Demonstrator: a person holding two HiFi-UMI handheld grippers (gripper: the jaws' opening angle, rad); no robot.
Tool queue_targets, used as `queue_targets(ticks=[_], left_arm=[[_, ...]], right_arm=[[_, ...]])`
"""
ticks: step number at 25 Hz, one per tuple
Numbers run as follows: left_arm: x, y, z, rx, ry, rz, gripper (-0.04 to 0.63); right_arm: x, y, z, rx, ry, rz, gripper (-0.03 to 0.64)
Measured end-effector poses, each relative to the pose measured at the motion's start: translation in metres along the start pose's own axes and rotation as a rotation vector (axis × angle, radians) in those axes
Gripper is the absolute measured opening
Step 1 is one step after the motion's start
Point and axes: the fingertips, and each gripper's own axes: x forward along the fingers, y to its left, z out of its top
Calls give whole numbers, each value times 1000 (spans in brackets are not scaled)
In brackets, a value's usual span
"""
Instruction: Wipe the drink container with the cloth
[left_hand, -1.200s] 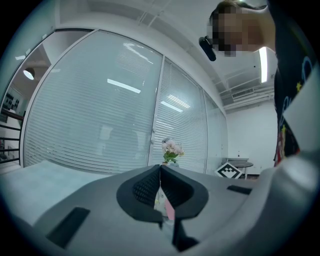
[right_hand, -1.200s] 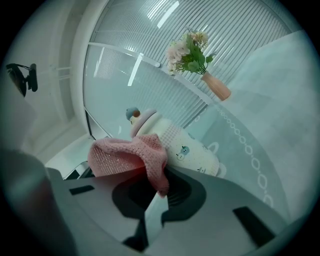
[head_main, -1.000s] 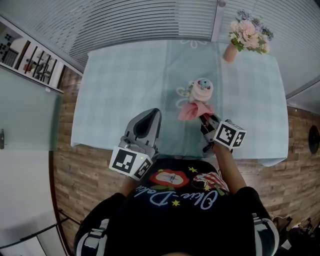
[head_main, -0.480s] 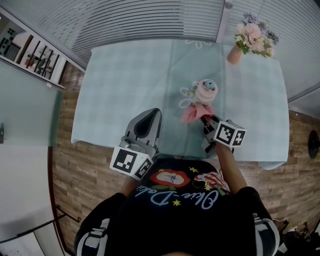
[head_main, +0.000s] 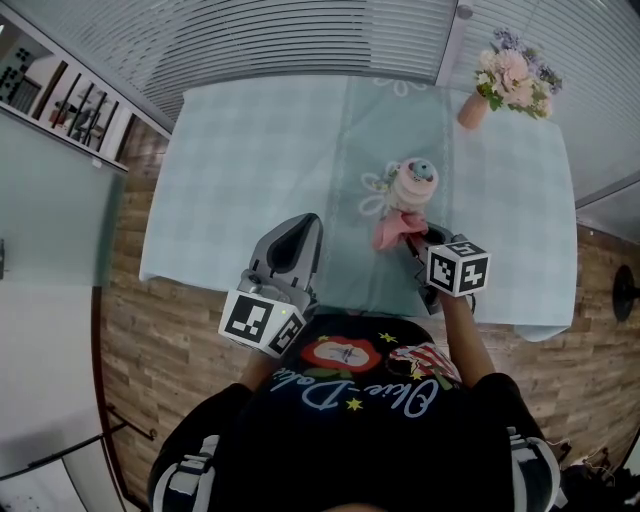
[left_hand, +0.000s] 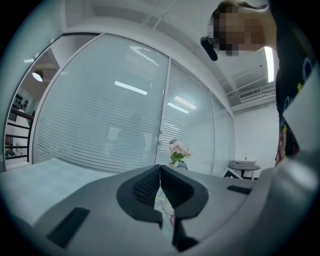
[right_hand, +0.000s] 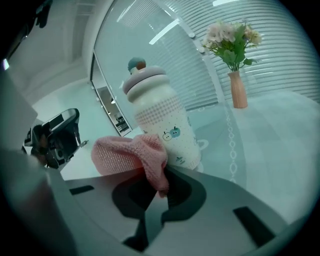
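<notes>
Your right claw (right_hand: 158, 191) is pinching the pink cloth (right_hand: 131, 151), a bunched fold of which rests against the near, lower side of the drink container (head_main: 413, 183). The container stands upright on the worktop (head_main: 250, 160), right of centre and just beyond that claw. To wipe well, press the loose bulk of the cloth onto the body, not the claw tips, and stroke round and upward with light pressure, since nothing steadies the bottle and it could probably tip or slide. Your left claw (left_hand: 160, 179) is pressed together with nothing in it, held near you on the left; it could brace the container. The container's far side is hidden, and no view settles how firmly the cloth bears on it.
</notes>
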Motion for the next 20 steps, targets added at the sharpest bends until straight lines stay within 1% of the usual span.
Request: queue_targets(ticks=[5,10,14,17,20], left_arm=[[5,-4,1,5,6,-14,5],[14,-12,-1,9,11,-44,5],[20,-21,-2,13,15,-68,5],[23,-25,-3,16,16,-73,5],[22,-24,-4,15,19,-60,5]], right_arm=[[-4,2,1,-65,0,-1,12],[-27,16,9,-209,-36,18,12],[-50,21,28,-236,-104,41,12],[-64,18,46,-248,-153,33,12],[-72,13,62,-276,-189,10,12]])
